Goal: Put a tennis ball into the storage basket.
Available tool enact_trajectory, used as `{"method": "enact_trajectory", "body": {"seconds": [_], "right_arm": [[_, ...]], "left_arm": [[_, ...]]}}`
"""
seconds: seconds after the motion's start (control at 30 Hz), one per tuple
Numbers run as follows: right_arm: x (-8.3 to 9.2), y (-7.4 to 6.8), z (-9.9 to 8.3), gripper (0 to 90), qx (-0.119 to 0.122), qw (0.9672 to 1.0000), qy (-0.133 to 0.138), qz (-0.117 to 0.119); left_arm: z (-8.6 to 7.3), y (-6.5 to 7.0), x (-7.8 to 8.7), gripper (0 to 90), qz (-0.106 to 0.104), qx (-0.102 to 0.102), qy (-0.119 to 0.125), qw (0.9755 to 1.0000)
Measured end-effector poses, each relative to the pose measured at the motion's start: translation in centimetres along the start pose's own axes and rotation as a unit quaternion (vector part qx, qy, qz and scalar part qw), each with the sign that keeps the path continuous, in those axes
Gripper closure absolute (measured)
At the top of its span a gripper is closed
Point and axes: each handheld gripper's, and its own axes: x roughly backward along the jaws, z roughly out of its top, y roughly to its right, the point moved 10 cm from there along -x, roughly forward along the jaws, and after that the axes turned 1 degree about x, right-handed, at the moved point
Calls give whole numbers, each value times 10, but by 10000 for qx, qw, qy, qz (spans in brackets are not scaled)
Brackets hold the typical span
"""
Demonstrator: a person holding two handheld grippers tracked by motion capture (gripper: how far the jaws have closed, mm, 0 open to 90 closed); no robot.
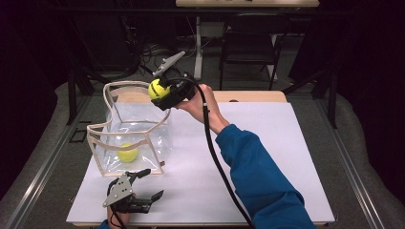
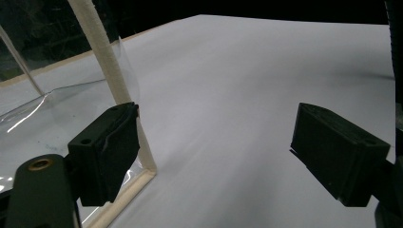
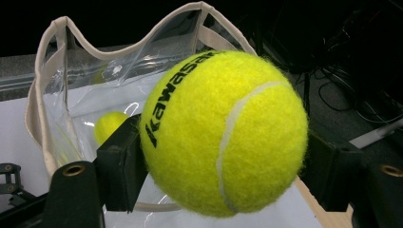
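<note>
A dark room with a chair [image 1: 248, 40] and cables on the floor lies behind the table [image 1: 267, 157], whose top is covered in white. On the white surface, toward your left, stands a clear bag [image 1: 131, 129] with a cream-trimmed rim, open at the top. A second ball [image 1: 128, 152] rests on the bag's floor.

Your right gripper [image 1: 162, 93] is raised over the bag's far right rim; its jaws are clamped on a yellow tennis ball [image 1: 158, 89] — one pad on each side, as the right gripper view shows [image 3: 223, 133]. The ball sits above the bag's opening, clear of the rim.

Your left gripper [image 1: 145, 183] lies low near the table's front edge, just in front of the bag's near corner. Its jaws are spread wide with nothing between them — one pad [image 2: 107, 152] sits against the bag's corner trim [image 2: 107, 61].
</note>
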Motion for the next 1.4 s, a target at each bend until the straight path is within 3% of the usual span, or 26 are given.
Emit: {"method": "enact_trajectory", "body": {"seconds": [0.5,1.4], "right_arm": [[-6,-11,12,258,99,9999,83,51],[-35,-19,4,256,102,9994,-287,161]], "left_arm": [[0,0,0,158,-11,14,2,10000],[0,-1,0,158,-3,35,29,10000]]}}
